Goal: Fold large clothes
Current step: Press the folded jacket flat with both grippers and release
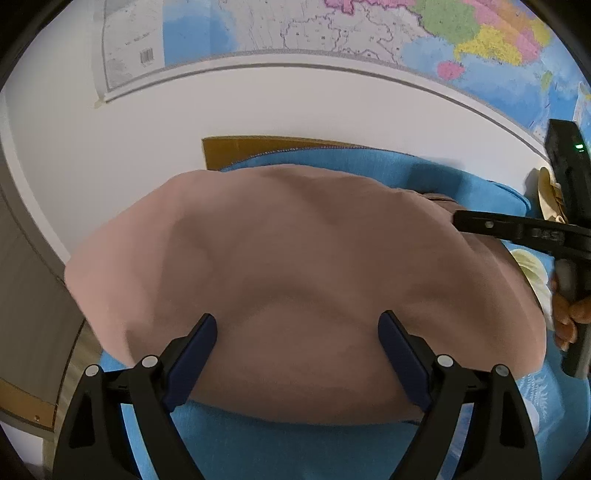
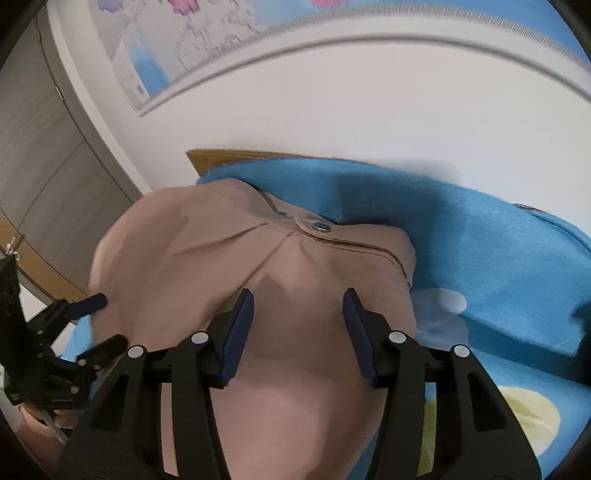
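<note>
Lying bunched in a soft heap on the blue blanket (image 1: 369, 162), the pink garment (image 1: 295, 258) fills the middle of both views (snap buttons (image 2: 320, 226) show near its 12 o'clock edge in the right wrist view). The left gripper (image 1: 297, 325) hangs over the heap's near side with its jaws spread wide, nothing between the pads, just cloth underneath. The right gripper (image 2: 298, 301) sits about half spread over a raised fold, pads either side of it but not squeezing. In the left wrist view the right gripper pokes in at 3 o'clock, with a hand (image 1: 569, 314) holding its grip. The blanket has pale yellow and white shapes at 4 o'clock. A map (image 1: 332, 29) hangs on the white wall (image 1: 221, 110) at 12 o'clock, and a bit of brown headboard (image 1: 236, 151) peeks out behind the blanket.
</note>
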